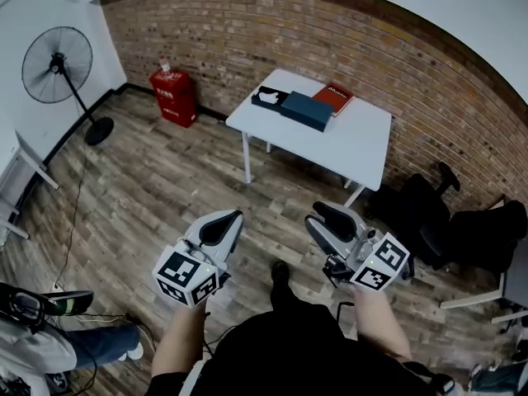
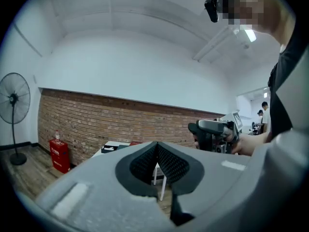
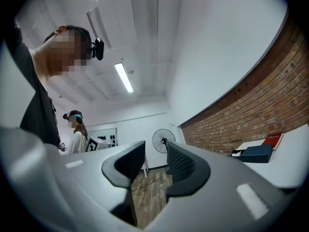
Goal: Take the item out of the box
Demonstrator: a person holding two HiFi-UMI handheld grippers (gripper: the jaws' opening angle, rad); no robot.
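Well short of the bench (image 1: 355, 143), both are empty: left gripper (image 1: 221, 228) fingers shut, right gripper (image 1: 330, 221) fingers apart; nearing the box (image 1: 307, 110) squarely should come first.

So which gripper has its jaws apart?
The right gripper: a clear gap shows between its jaws, whereas the left gripper has its jaws pressed together.

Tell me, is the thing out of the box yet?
Not yet; nothing looks done. The dark box sits on the white table across the room. In hand: nothing, the left gripper is shut and empty, the right gripper open and empty. Left: reach the table, open the box, lift out what is inside.
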